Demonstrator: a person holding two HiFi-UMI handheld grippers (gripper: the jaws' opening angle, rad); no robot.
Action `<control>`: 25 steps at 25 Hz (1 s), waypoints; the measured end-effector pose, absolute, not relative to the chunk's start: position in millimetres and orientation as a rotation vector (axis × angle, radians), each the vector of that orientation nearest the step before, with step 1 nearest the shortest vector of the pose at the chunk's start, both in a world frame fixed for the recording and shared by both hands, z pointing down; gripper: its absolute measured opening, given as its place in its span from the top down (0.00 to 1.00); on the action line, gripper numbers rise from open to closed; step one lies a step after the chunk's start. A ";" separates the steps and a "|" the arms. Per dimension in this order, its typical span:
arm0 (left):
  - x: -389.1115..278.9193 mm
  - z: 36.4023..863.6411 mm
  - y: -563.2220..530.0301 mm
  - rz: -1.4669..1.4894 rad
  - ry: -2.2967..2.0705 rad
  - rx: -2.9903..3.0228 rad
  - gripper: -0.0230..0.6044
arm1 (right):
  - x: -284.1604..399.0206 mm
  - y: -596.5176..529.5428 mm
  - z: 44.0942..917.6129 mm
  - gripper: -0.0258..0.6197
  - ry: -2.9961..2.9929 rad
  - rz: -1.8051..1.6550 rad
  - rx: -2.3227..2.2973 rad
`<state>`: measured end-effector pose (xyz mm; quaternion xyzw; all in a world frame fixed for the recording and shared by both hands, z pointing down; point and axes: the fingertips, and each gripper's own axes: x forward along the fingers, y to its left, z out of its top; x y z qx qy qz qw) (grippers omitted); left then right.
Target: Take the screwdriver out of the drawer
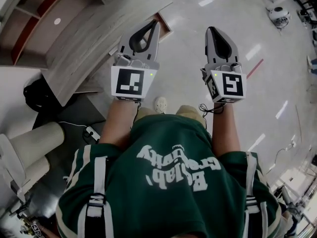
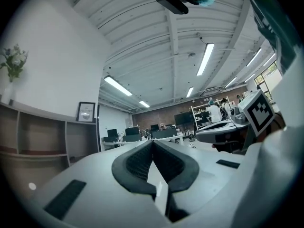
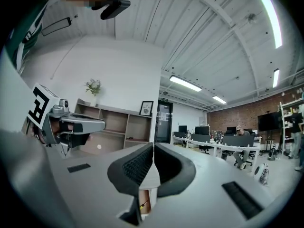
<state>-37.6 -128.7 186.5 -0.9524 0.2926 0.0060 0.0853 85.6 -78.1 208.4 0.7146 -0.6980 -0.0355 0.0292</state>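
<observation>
I hold both grippers level in front of me, side by side over the floor. My left gripper (image 1: 154, 26) is shut with nothing between its pads, and its tip points at the end of a low wooden cabinet (image 1: 94, 43). A drawer (image 1: 166, 25) with a red-brown inside shows there, just beyond that tip. My right gripper (image 1: 210, 32) is also shut and empty, a little to the right. In the right gripper view, below the closed jaws (image 3: 153, 145), a wood-lined opening holds a small yellow thing (image 3: 141, 205), too small to name.
A wooden shelf unit (image 3: 118, 127) stands against the white wall, with a framed picture (image 3: 146, 108) and a plant (image 3: 93, 87) on top. A black bag (image 1: 37, 95) lies at the left. Office desks with monitors (image 3: 209, 137) and seated people are farther off.
</observation>
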 end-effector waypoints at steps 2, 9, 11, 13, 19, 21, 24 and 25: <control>-34.6 192.6 -138.8 0.035 0.895 -2.863 0.93 | 93.7 -81.1 214.1 0.90 -2.144 -0.123 2.207; -12.4 210.8 -155.7 0.024 0.954 -2.871 0.93 | 119.2 -98.6 226.4 0.91 -2.149 -0.078 2.154; -8.6 218.2 -165.0 -0.005 1.005 -2.825 0.93 | 122.9 -113.3 231.3 0.91 -2.187 -0.075 2.112; -4.4 225.2 -177.1 -0.012 1.090 -2.792 0.93 | 127.2 -128.5 236.3 0.91 -2.233 -0.074 2.066; 39.4 236.4 -198.7 -0.056 1.236 -2.761 0.93 | 171.2 -167.8 240.6 0.91 -2.358 -0.031 1.957; 54.5 244.6 -210.6 -0.074 1.284 -2.751 0.93 | 182.8 -184.4 248.9 0.91 -2.395 -0.016 1.902; 71.6 262.5 -227.5 -0.105 1.364 -2.728 0.93 | 188.5 -212.0 257.3 0.91 -2.525 -0.066 1.813; 75.9 269.0 -232.3 -0.122 1.377 -2.716 0.93 | 190.2 -219.4 260.8 0.90 -2.554 -0.060 1.794</control>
